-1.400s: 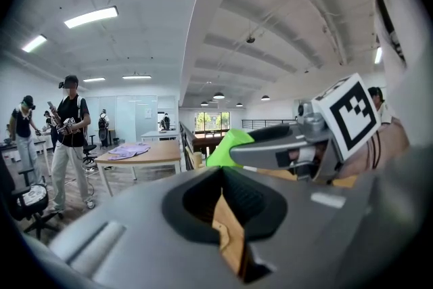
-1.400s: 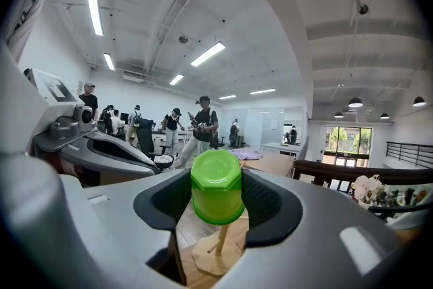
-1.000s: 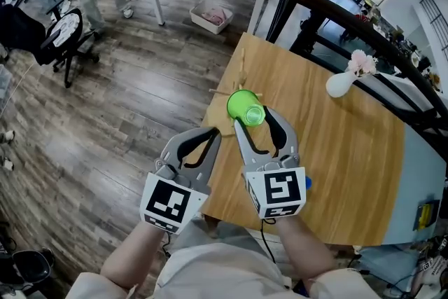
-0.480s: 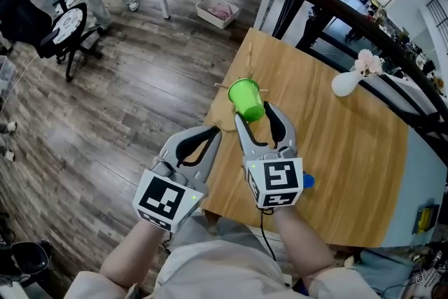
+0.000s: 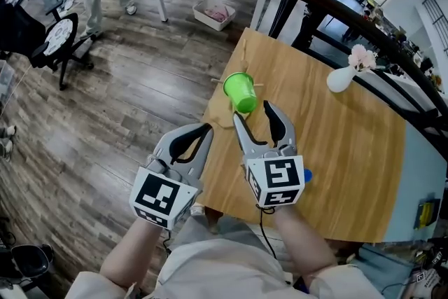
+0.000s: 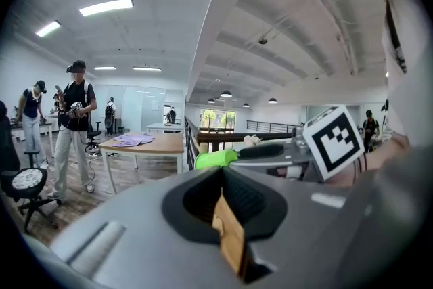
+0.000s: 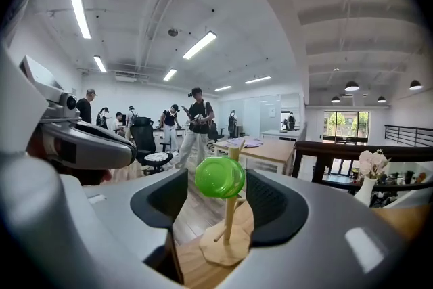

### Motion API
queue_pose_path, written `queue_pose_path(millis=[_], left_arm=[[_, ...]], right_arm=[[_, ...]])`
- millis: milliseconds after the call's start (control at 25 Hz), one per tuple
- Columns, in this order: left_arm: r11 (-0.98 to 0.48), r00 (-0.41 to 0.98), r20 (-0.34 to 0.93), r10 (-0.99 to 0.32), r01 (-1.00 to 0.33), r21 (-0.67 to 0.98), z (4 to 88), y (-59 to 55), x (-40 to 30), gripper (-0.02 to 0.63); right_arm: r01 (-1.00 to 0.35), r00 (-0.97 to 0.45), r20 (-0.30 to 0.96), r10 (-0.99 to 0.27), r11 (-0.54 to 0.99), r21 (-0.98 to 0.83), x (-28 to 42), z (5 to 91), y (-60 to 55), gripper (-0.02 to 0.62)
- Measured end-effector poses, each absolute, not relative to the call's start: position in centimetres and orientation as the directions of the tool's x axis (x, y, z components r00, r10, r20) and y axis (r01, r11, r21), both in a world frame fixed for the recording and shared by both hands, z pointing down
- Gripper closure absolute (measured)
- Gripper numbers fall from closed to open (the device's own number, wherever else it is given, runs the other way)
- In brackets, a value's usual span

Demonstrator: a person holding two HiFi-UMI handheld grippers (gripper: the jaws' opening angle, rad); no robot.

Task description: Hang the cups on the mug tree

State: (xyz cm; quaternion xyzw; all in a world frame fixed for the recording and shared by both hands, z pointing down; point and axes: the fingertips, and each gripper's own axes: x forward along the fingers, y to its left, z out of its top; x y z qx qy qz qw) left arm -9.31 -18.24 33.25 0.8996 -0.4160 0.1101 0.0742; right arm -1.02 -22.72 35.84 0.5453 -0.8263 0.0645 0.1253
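A green cup (image 5: 241,91) hangs tilted on a peg of the wooden mug tree (image 5: 224,120), which stands near the left edge of the wooden table (image 5: 336,150). My right gripper (image 5: 252,112) is open just behind the cup; its jaws have just been opening and do not touch it. In the right gripper view the green cup (image 7: 220,177) shows its bottom at the top of the mug tree (image 7: 229,216), beyond the spread jaws. My left gripper (image 5: 204,129) hovers shut and empty over the floor beside the table edge. The left gripper view shows the green cup (image 6: 216,159) from the side.
A white vase with pink flowers (image 5: 341,80) stands at the table's far right. A small blue object (image 5: 308,179) peeks out beside my right gripper. On the wood floor are an office chair (image 5: 59,31) and a white basket (image 5: 215,12). People stand by far tables.
The right jaws have spread apart and the green cup, which sat between them a second ago, now hangs free on the mug tree just ahead of the fingertips. The left gripper has hardly moved.
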Motion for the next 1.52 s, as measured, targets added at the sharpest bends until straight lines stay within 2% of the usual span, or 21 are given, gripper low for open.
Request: queue_pose_path(millis=[200, 400, 800, 1000, 1520], left_arm=[[-0.646, 0.631, 0.232, -0.74, -0.764, 0.016, 31.4, -17.0, -9.2, 0.604], [-0.644, 0.629, 0.206, -0.75, -0.765, -0.009, 29.3, -16.3, -9.2, 0.604], [-0.639, 0.63, 0.148, -0.762, -0.769, -0.018, 26.1, -12.5, -10.0, 0.604], [-0.652, 0.645, 0.113, -0.756, -0.757, -0.036, 23.7, -10.5, -9.6, 0.604], [-0.683, 0.672, 0.147, -0.725, -0.729, -0.037, 24.4, -7.1, -8.8, 0.604]], right_arm=[[-0.917, -0.381, 0.241, -0.893, 0.398, 0.024, -0.4, 33.5, -20.6, 0.325], [-0.912, -0.397, 0.2, -0.896, 0.409, 0.021, 0.0, 31.1, -18.9, 0.357], [-0.897, -0.433, 0.114, -0.894, 0.439, 0.039, 0.3, 26.6, -13.1, 0.499], [-0.884, -0.466, 0.079, -0.881, 0.467, -0.002, 0.5, 24.0, -10.3, 0.524], [-0.854, -0.519, 0.054, -0.853, 0.52, 0.006, 0.0, 22.7, -5.3, 0.595]])
